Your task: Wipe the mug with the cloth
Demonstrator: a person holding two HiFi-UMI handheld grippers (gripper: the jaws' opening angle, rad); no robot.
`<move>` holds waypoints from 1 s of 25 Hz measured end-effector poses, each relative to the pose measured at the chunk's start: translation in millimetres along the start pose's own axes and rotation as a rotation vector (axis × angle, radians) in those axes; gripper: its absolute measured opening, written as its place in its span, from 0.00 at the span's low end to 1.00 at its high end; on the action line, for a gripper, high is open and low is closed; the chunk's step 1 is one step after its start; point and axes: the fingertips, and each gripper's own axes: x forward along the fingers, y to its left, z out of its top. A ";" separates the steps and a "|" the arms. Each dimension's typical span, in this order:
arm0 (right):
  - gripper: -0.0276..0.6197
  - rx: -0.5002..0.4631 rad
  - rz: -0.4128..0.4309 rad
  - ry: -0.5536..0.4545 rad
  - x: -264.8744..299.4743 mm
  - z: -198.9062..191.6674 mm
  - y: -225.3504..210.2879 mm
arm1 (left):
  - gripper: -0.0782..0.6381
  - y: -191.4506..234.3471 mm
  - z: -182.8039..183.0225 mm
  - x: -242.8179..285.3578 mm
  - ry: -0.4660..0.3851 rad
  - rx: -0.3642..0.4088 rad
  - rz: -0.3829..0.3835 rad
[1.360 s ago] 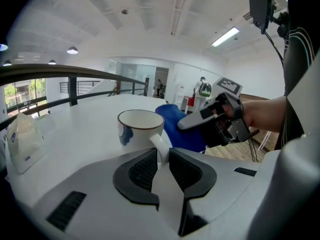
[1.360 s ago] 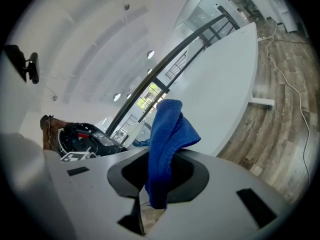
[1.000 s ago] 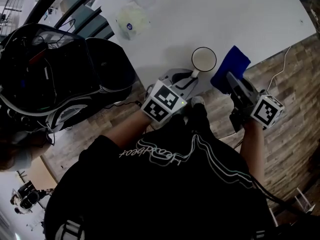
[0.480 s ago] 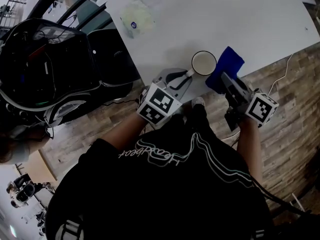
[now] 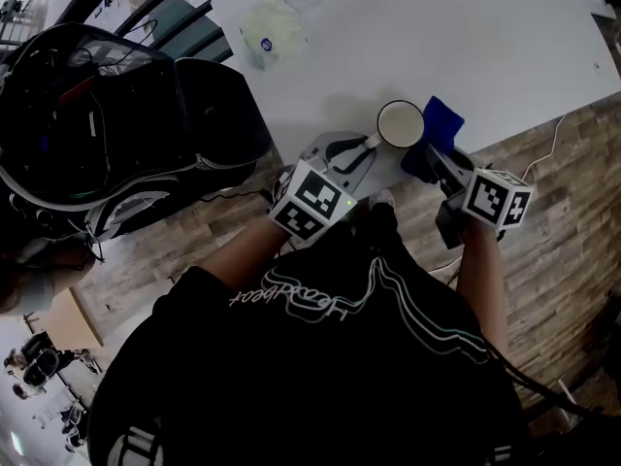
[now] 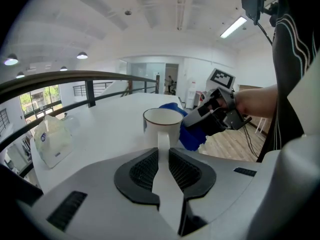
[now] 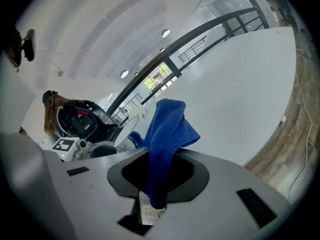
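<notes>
While the left claw (image 6: 163,166) clamps the mug (image 6: 163,125) by its handle, the right claw (image 7: 156,181) grips the cloth (image 7: 167,129) beside it.

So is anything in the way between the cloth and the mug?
Nothing visible. The right gripper holds the blue cloth right beside the mug, which the left gripper grips by its handle. Whether they touch is unclear.

mug (image 5: 400,122): white, upright, at the near edge of the white bench (image 5: 466,37), handle clamped in the left gripper (image 6: 163,154) | cloth (image 5: 441,119): blue, bunched, pinched in the right gripper (image 7: 156,184), just beside the mug's right side
</notes>
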 end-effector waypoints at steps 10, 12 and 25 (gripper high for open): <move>0.14 0.022 -0.045 0.075 4.8 -8.2 -6.6 | 0.21 9.0 0.5 1.6 -0.001 0.013 0.008; 0.14 0.030 -0.025 0.057 -1.0 -3.7 -6.9 | 0.21 13.6 0.7 2.1 0.005 0.025 0.019; 0.14 0.053 0.213 -0.124 -8.4 84.1 1.5 | 0.21 79.4 18.1 21.5 0.038 0.045 0.125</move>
